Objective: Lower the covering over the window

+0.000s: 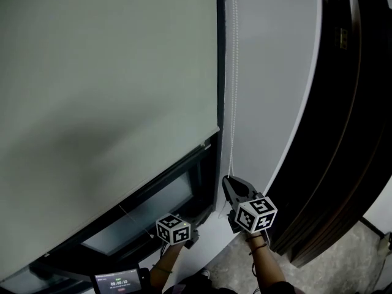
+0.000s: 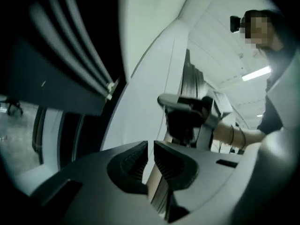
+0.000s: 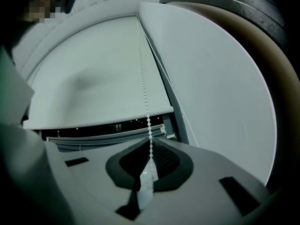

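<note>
A pale roller blind (image 1: 110, 72) covers most of the window, its bottom bar (image 1: 184, 147) hanging above a strip of dark glass (image 1: 144, 213). A white bead chain (image 1: 233, 72) runs down beside the frame into my right gripper (image 1: 228, 180). In the right gripper view the chain (image 3: 144, 88) passes between the jaws of the right gripper (image 3: 150, 148), which are shut on it. My left gripper (image 1: 188, 233) is lower and to the left, near the sill. In the left gripper view the jaws of the left gripper (image 2: 151, 145) stand a narrow slit apart with nothing between them, facing the right gripper (image 2: 185, 111).
A white wall panel (image 1: 269, 72) stands right of the chain, with a dark curtain (image 1: 346, 133) beyond it. Speckled floor (image 1: 343, 274) shows at the lower right. A small lit screen (image 1: 116, 282) sits at the bottom edge. The person's forearm (image 2: 234, 136) shows behind the right gripper.
</note>
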Available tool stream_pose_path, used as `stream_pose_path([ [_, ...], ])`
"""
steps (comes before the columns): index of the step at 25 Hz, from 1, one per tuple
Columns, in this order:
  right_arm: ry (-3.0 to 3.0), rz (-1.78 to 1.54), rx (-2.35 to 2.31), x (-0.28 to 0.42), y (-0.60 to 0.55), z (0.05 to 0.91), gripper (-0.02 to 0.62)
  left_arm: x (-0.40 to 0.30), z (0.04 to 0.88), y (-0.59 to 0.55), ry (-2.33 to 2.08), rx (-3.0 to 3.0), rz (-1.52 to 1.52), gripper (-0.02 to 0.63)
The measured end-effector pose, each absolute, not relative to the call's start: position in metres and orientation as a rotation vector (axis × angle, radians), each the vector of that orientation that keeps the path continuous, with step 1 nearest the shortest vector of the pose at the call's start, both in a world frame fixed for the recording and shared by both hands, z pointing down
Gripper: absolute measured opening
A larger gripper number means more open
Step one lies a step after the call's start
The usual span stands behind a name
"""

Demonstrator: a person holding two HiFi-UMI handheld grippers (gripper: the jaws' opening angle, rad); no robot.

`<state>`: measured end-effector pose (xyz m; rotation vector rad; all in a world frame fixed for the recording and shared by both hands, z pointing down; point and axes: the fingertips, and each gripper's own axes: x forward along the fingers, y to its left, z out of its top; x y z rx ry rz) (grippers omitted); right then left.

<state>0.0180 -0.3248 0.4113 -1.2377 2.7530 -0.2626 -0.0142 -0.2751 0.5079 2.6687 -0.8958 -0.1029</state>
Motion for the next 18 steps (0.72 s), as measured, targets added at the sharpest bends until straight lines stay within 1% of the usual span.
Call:
stream_pose_path([
  [2,2.749,-0.262,-1.237,0.017,-0.322,0.412,0.02,-0.011,0.453,-0.285,-0.874,2.775,-0.189,0.026],
  [6,2.752,-0.247,-1.24,0.017,-0.318,0.413,0.02,0.0,0.346,-0.302,-0.849,2.941,-0.341,0.058],
  [10,2.756,-0.221,-1.241,0.015,-0.314,0.412,0.02,0.011,0.256,-0.312,-0.821,3.068,-0.465,0.081],
  [14,2.763,-0.215,-1.231,0.011,-0.309,0.411,0.02,0.02,0.189,-0.315,-0.816,3.162,-0.557,0.087],
  [18,2.775,-0.204,-1.217,0.004,-0.306,0.41,0.02,0.027,0.145,-0.318,-0.845,3.221,-0.614,0.087],
])
